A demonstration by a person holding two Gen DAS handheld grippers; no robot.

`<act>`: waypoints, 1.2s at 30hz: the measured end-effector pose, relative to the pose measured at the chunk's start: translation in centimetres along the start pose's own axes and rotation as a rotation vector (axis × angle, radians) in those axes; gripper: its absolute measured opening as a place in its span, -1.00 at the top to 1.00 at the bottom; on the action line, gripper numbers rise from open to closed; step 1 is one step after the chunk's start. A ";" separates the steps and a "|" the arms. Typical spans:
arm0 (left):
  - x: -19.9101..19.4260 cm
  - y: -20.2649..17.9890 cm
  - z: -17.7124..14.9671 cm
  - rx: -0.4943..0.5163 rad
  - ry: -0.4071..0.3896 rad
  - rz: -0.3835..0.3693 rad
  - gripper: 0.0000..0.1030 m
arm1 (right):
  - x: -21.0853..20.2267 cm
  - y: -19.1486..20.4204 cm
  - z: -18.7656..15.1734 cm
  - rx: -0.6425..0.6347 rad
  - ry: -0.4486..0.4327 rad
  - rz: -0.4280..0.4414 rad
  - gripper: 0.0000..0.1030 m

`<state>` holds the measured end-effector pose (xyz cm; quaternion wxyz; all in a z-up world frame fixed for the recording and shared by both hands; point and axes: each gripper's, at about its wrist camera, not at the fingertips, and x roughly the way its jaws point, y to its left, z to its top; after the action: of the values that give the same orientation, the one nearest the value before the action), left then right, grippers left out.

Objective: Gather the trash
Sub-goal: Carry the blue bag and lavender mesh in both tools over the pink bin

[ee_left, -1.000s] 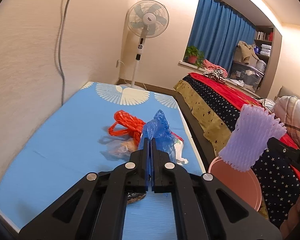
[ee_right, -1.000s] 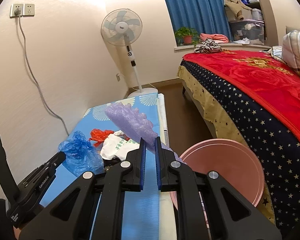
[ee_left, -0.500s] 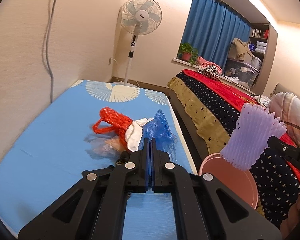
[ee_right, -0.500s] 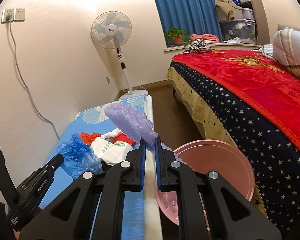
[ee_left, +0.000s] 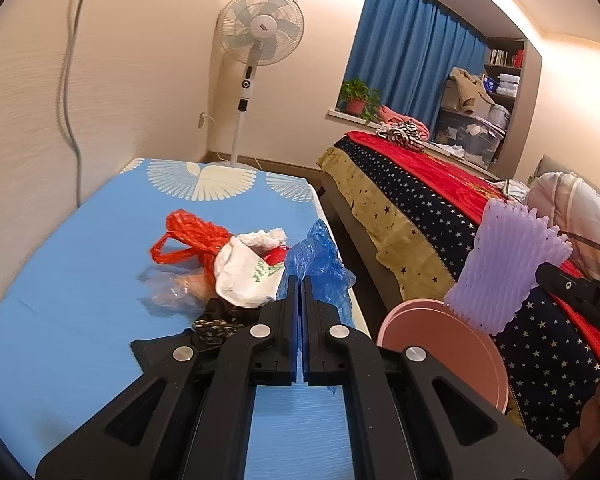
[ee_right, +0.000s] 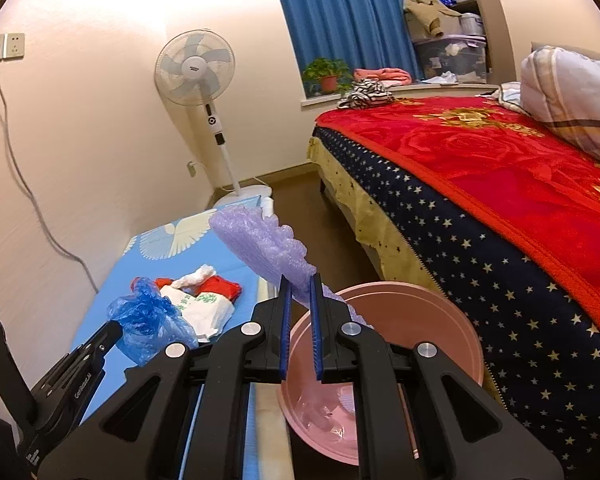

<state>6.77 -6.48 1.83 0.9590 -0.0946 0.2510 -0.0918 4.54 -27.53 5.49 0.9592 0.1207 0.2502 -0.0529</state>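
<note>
My left gripper is shut on a crumpled blue plastic bag, held just above the blue mat. In the right wrist view the same blue bag hangs at the tip of the left gripper. My right gripper is shut on a purple foam net sleeve, which sticks up above the near rim of a pink basin. From the left wrist view the foam net stands over the basin. Some crumpled clear plastic lies in the basin's bottom.
A pile stays on the mat: a red bag, a white printed bag, a clear bag and a dark patterned scrap. A bed flanks the basin on the right. A standing fan is at the mat's far end.
Both grippers have shifted toward the pink basin with their loads still held. The basin now sits closer under the right gripper, and more of the white bag shows in the left view.
</note>
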 end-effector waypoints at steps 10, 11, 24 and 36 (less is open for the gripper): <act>0.9 -1.2 -0.1 0.017 0.011 -0.027 0.98 | 0.0 -1.6 0.2 0.025 -0.004 -0.039 0.82; 1.0 -1.3 -0.1 0.018 0.012 -0.029 0.98 | 0.0 -1.8 0.2 0.027 -0.005 -0.045 0.82; 2.5 -3.7 -0.8 0.044 0.040 -0.088 0.98 | 0.5 -3.3 0.3 0.044 0.000 -0.098 0.82; 4.7 -7.3 -2.2 0.092 0.102 -0.166 0.98 | 1.0 -4.9 -0.1 0.055 0.017 -0.173 0.82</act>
<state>8.76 -14.88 -0.55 0.9373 -0.0660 0.2864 -0.1871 4.55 -32.31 3.94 0.9452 0.1253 0.2663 -0.1415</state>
